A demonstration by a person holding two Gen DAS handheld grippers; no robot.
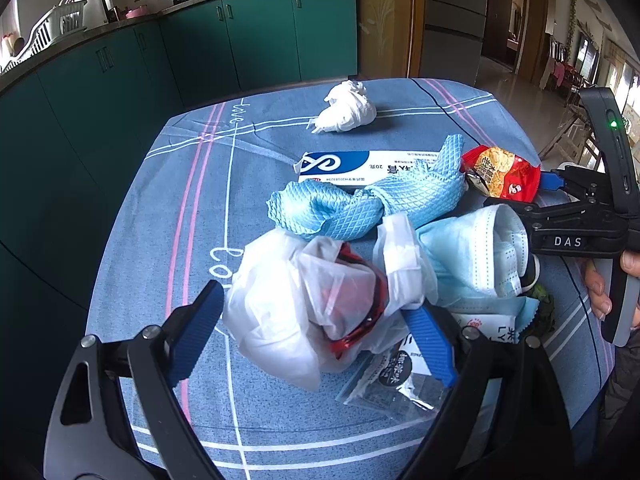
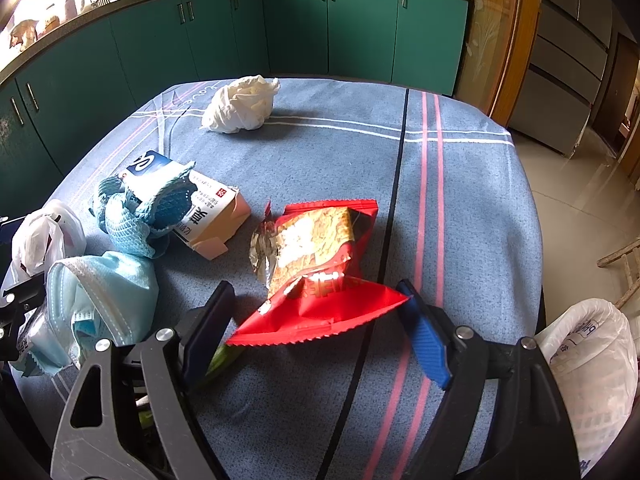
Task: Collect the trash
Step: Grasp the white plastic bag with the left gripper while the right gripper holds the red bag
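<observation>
My left gripper [image 1: 312, 300] stands wide open around a white plastic bag [image 1: 280, 312] with something red inside; the bag lies on the blue tablecloth [image 1: 192, 184] and its edge drapes over the right pad. My right gripper [image 2: 316, 286] is open around a torn red snack wrapper [image 2: 320, 264], whose right corner touches the blue pad [image 2: 424, 340]. In the left wrist view the right gripper [image 1: 520, 194] sits at the wrapper [image 1: 500, 176], with a person's hand [image 1: 600, 292] on its handle.
Also on the cloth are a crumpled white tissue [image 2: 240, 106], a medicine box [image 2: 216, 204], a blue waffle cloth [image 1: 360, 204], blue face masks [image 1: 476, 252] and a clear packet [image 1: 396, 384]. A white bag [image 2: 592, 360] hangs at the table's right edge. Green cabinets [image 2: 360, 28] stand behind.
</observation>
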